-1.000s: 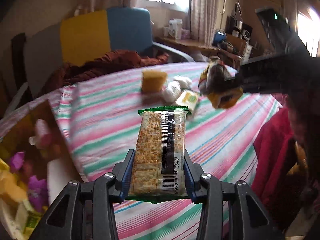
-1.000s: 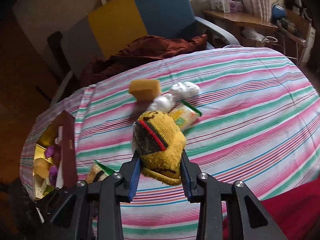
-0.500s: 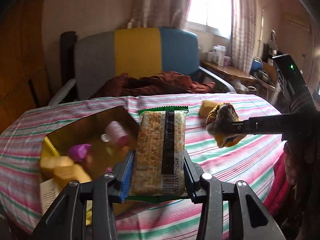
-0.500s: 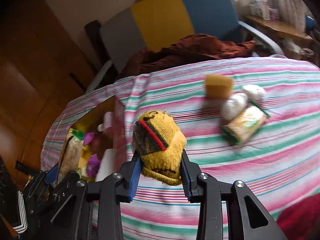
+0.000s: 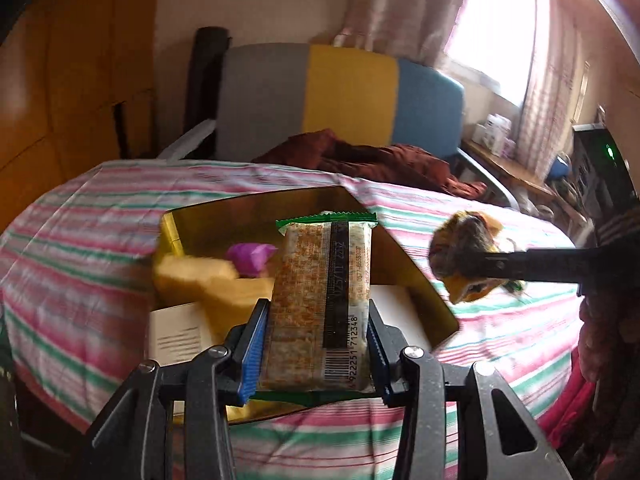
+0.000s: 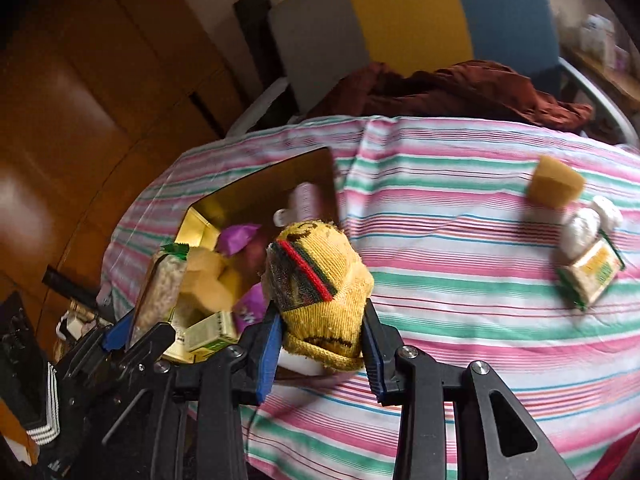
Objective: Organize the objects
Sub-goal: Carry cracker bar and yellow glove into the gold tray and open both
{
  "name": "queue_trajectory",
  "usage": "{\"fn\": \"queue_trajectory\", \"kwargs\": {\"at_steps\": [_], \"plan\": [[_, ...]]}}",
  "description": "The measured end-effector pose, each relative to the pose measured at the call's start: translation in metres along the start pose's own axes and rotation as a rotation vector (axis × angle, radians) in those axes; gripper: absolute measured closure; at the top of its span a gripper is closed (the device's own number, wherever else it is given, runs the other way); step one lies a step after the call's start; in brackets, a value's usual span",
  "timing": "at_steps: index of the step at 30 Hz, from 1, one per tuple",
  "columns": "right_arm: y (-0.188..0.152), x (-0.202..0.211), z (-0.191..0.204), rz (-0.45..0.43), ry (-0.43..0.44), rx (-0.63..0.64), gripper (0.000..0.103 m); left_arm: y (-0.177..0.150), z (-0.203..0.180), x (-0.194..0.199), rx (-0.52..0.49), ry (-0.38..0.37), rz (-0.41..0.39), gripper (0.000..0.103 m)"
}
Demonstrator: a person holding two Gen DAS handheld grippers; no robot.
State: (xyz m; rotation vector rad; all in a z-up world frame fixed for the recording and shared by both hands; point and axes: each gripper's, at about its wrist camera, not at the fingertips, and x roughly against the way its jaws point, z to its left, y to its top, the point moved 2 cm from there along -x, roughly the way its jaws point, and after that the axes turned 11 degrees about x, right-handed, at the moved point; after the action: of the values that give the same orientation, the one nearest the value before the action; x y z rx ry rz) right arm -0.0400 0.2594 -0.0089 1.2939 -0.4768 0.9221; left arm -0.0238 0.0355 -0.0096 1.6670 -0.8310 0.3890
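Overhead of gold box (image 5: 408, 256), left gripper (image 5: 316, 344) clamping cracker packet (image 5: 320, 304), barcode perhaps "922251712348"; right gripper (image 6: 320, 344) pinching yellow sock (image 6: 320, 280).

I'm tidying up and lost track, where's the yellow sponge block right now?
In the right wrist view the yellow sponge block sits at the far right on the striped tablecloth, just beyond the white bundles, well away from the box.

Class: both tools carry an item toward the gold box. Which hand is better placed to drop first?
Left: its cracker packet hangs over the gold box; the right's yellow sock is nearer the box's edge.
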Motion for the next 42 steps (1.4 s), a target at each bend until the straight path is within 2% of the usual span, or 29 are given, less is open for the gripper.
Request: {"fn": "queue_trajectory", "kwargs": {"at_steps": [7, 14, 19, 24, 31, 36, 38, 42], "plan": [[0.006, -0.021, 0.02, 0.019, 0.023, 0.043, 0.066, 0.019, 0.062, 0.012, 0.156, 0.058, -0.023, 0.059], [0.01, -0.04, 0.035, 0.044, 0.062, 0.07, 0.064, 0.04, 0.081, 0.003, 0.223, 0.034, -0.022, 0.059], [0.012, -0.049, 0.048, 0.051, 0.097, 0.1, 0.064, 0.058, 0.076, -0.007, 0.224, 0.013, -0.027, 0.059], [0.011, -0.058, 0.046, 0.06, 0.107, 0.09, 0.064, 0.073, 0.052, -0.02, 0.165, -0.021, -0.019, 0.059], [0.001, -0.064, 0.045, 0.086, 0.144, 0.073, 0.064, 0.086, 0.024, -0.055, 0.168, -0.07, 0.04, 0.059], [-0.008, -0.073, 0.053, 0.122, 0.18, 0.093, 0.064, 0.094, 0.009, -0.08, 0.184, -0.118, 0.091, 0.051], [-0.011, -0.077, 0.056, 0.141, 0.188, 0.107, 0.062, 0.093, 0.006, -0.087, 0.201, -0.122, 0.116, 0.051], [-0.017, -0.081, 0.063, 0.162, 0.191, 0.134, 0.049, 0.085, 0.008, -0.085, 0.205, -0.098, 0.114, 0.051]]}}
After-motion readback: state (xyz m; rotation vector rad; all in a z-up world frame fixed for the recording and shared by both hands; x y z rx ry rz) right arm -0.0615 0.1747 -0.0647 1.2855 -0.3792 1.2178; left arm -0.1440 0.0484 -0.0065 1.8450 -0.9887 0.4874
